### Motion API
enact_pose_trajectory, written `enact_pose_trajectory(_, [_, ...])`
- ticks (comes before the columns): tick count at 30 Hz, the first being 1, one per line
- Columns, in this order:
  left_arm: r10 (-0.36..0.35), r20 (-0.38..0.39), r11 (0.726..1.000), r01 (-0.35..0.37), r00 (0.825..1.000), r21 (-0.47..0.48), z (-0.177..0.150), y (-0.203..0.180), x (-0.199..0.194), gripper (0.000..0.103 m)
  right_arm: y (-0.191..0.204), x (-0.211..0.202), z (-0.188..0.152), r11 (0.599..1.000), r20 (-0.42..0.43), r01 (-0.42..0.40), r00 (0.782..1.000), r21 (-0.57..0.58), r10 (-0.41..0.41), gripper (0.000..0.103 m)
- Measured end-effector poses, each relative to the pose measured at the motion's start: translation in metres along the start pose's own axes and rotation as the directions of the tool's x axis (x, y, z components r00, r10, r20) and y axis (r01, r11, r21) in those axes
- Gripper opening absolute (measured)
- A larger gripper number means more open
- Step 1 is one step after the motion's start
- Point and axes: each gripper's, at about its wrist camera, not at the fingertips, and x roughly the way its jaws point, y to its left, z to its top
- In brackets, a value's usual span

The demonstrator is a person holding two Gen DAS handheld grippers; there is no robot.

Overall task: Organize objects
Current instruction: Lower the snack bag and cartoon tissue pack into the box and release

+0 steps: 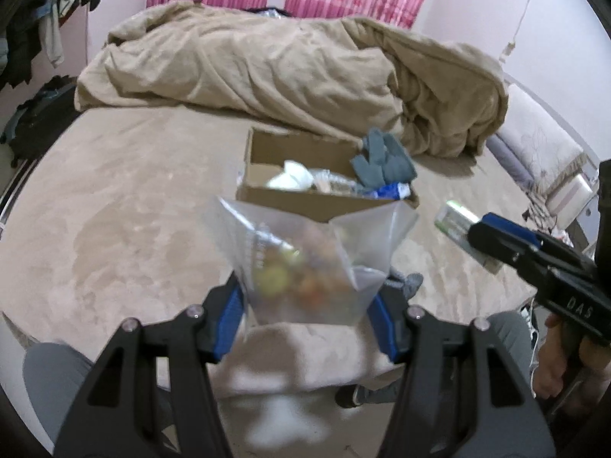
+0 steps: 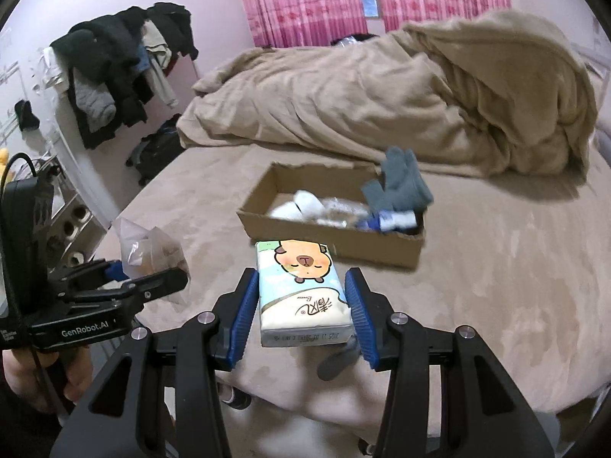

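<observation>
My left gripper is shut on a clear plastic bag of small colourful items, held above the bed's near edge. My right gripper is shut on a tissue pack with a cartoon capybara print. An open cardboard box sits on the bed ahead of both grippers; it also shows in the left wrist view. It holds white items, a blue-white tube and grey gloves draped over its right corner. The left gripper with its bag shows at the left of the right wrist view.
A crumpled beige duvet fills the far half of the bed. A grey sock lies near the bed's front edge. Clothes hang on a rack at the left wall. Pink curtains hang behind.
</observation>
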Motion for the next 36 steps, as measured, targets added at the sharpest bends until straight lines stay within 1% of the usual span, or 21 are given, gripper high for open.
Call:
enact_pose_trajectory(5, [-0.016, 0.073, 1.0, 0.016, 0.997, 0.004, 0.026, 0.002, -0.02, 0.059, 0.008, -0.013, 0.025, 1.0, 0.062, 0.003, 0.998, -0.008, -0.003, 0.049])
enact_pose_trajectory(8, [-0.013, 0.109, 1.0, 0.012, 0.994, 0.005, 0.038, 0.004, -0.024, 0.059, 0.008, -0.009, 0.037, 1.0, 0.069, 0.015, 0.998, -0.016, -0.014, 0.049])
enact_pose_trajectory(12, [-0.018, 0.126, 1.0, 0.018, 0.992, 0.002, 0.054, 0.008, -0.013, 0.059, 0.005, -0.003, 0.05, 0.999, 0.088, 0.049, 0.995, -0.02, -0.047, 0.049])
enact_pose_trajectory(15, [-0.015, 0.131, 1.0, 0.014, 0.991, 0.004, 0.067, 0.011, 0.006, 0.059, 0.0, 0.007, 0.058, 0.998, 0.093, 0.059, 0.994, -0.016, -0.057, 0.049])
enact_pose_trajectory(21, [-0.002, 0.105, 1.0, 0.001, 0.994, 0.01, 0.088, 0.013, 0.057, 0.059, -0.014, 0.049, 0.066, 0.998, 0.064, 0.063, 0.996, -0.003, -0.062, 0.049])
enact_pose_trajectory(28, [0.01, 0.025, 1.0, -0.01, 1.0, -0.01, 0.094, 0.023, 0.117, 0.059, -0.036, 0.101, 0.066, 0.997, 0.015, 0.069, 0.997, 0.025, -0.07, 0.049])
enact_pose_trajectory(32, [0.014, -0.001, 1.0, -0.014, 1.0, -0.015, 0.101, 0.026, 0.144, 0.059, -0.045, 0.128, 0.061, 0.997, -0.004, 0.072, 0.997, 0.041, -0.072, 0.049])
enact_pose_trajectory(33, [0.01, -0.004, 1.0, -0.01, 1.0, -0.012, 0.103, 0.026, 0.149, 0.059, -0.047, 0.134, 0.06, 0.996, -0.01, 0.071, 0.997, 0.045, -0.071, 0.049])
enact_pose_trajectory(36, [0.01, -0.047, 1.0, -0.01, 0.999, 0.015, 0.111, 0.025, 0.174, 0.059, -0.052, 0.151, 0.058, 0.996, -0.021, 0.069, 0.997, 0.053, -0.068, 0.049])
